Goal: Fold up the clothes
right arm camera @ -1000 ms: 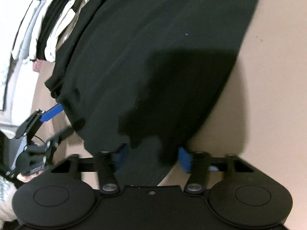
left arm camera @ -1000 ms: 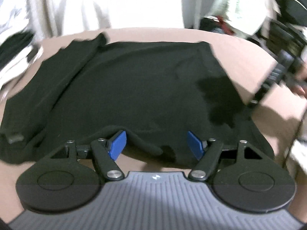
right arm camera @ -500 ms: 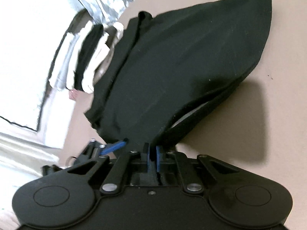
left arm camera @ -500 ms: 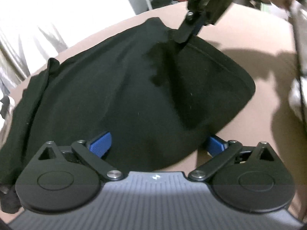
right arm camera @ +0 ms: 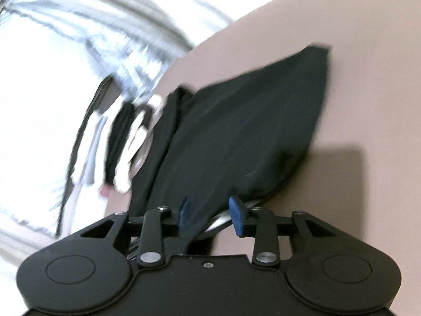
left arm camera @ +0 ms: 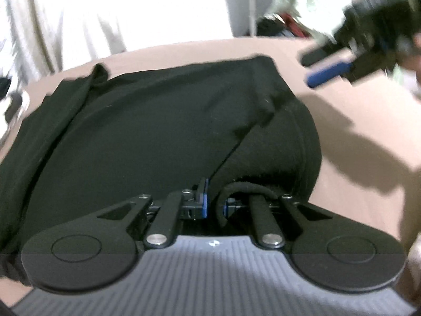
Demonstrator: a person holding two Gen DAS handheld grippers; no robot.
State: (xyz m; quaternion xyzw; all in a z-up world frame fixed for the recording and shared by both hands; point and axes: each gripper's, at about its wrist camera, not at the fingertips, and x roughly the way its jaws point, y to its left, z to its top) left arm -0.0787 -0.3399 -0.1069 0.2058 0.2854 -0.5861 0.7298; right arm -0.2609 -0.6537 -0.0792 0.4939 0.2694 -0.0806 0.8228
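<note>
black garment (left arm camera: 158,137) spread on desk (left arm camera: 355,137) | left gripper (left arm camera: 213,205) clenched on near hem | right gripper (right arm camera: 210,210) opening, cloth slack between fingers | risk: fold springs back once released

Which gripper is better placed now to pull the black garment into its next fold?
Probably left: the left gripper is shut on the black garment hem. The right gripper is opening, cloth between its jaws.

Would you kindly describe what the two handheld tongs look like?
Both tongs, left and right, share one design: matte black linkage arms with silver pivot screws, round black discs on either side and blue finger pads. The left body is ribbed grey; the right is plain black.
</note>
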